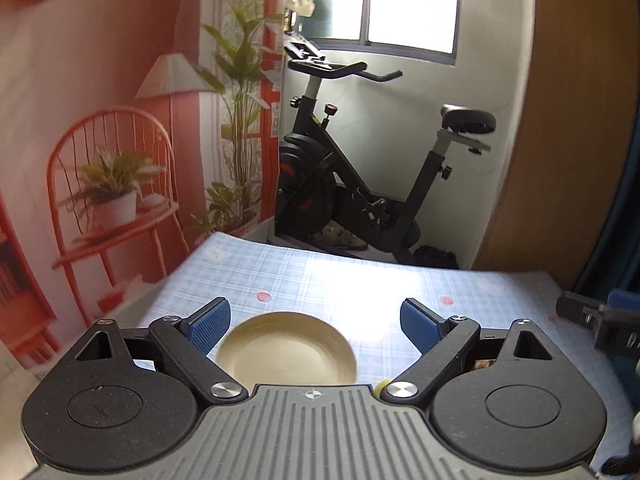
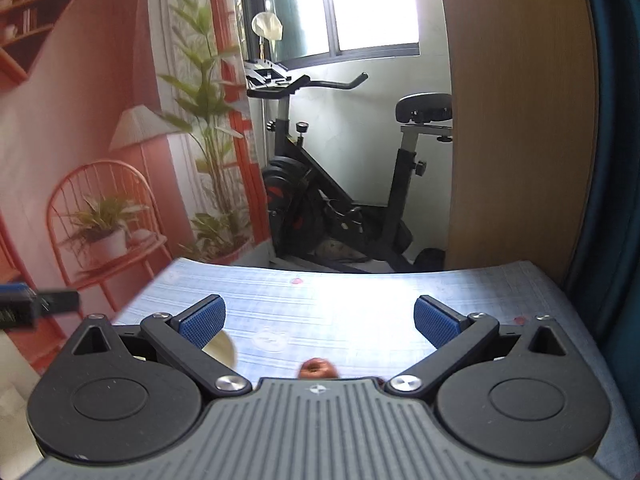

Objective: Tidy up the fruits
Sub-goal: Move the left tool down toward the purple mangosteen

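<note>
Both pairs of jaws stand spread wide with nothing between them, the left gripper hovering over the near half of the table and the right gripper doing the same further toward the right edge. Checked blue cloth covers the table, and the window glare washes out a broad patch along its middle. A shallow tan bowl sits by the near edge on the left side, empty as far as its visible part shows, framed by the left blue pads. From the right wrist view a sliver of that bowl peeks out behind the left finger. A small reddish-brown fruit lies at the near edge, just under the right gripper's body and half hidden by it; a yellowish bit beside the bowl may be another fruit, too hidden to say.

My guess is the step in hand is picking that fruit, so the right gripper should draw back and tip down until the fruit sits centred between the pads, then close gently. It looks roundish, with a puckered end facing the camera; its long axis I cannot tell
</note>
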The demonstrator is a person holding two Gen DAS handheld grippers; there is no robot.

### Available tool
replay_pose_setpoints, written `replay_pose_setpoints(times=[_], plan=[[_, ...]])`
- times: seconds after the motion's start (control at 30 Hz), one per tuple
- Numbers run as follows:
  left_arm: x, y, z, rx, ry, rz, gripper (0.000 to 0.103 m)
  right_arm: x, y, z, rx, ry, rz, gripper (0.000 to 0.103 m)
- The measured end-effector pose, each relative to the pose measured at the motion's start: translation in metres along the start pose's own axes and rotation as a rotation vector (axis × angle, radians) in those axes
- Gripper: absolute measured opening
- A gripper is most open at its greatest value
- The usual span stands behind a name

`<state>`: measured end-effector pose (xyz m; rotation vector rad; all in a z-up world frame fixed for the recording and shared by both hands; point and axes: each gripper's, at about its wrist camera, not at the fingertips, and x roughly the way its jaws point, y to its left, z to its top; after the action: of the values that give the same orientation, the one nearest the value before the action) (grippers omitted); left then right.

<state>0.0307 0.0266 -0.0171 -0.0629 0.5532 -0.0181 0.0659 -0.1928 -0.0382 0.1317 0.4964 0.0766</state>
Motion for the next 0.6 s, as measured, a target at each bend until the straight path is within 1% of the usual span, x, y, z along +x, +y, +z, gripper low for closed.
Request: replay_pose_setpoints(times=[0.07,0.1,0.17,0.2,0.27,0.3,0.37,0.47,0.6], plan=[[0.010,0.007,-0.002,-0.063,-0.017,-0.032,0.093,0.013,-0.007,-0.003,-0.002,0.008,-0.027,0.102],[0.016,0.007,-0.004,-0.067,-0.027,-0.040,0.093,0.019,-0.011,-0.006,0.000,0.013,-0.028,0.102],[0.026,0.002,-0.006,-0.029,-0.049,-0.042,0.092,0.029,-0.016,-0.011,-0.010,0.011,-0.019,0.102],[0.032,0.000,-0.007,-0.009,-0.059,-0.044,0.092,0.032,-0.020,-0.015,-0.013,-0.006,-0.011,0.102],[0.043,-0.004,-0.008,-0.004,-0.045,-0.064,0.092,0.039,-0.027,-0.025,-0.019,-0.044,-0.016,0.101],[0.048,-0.005,-0.008,-0.010,-0.020,-0.078,0.091,0.044,-0.029,-0.030,-0.028,-0.048,-0.023,0.100],[0.058,-0.008,-0.008,-0.015,0.014,-0.074,0.090,0.055,-0.034,-0.038,-0.061,-0.028,-0.008,0.100],[0.070,-0.018,-0.013,0.016,0.010,-0.055,0.090,0.068,-0.042,-0.051,-0.082,0.009,-0.016,0.100],[0.084,-0.030,-0.019,0.052,0.019,-0.083,0.087,0.081,-0.051,-0.061,-0.099,0.049,-0.023,0.096]])
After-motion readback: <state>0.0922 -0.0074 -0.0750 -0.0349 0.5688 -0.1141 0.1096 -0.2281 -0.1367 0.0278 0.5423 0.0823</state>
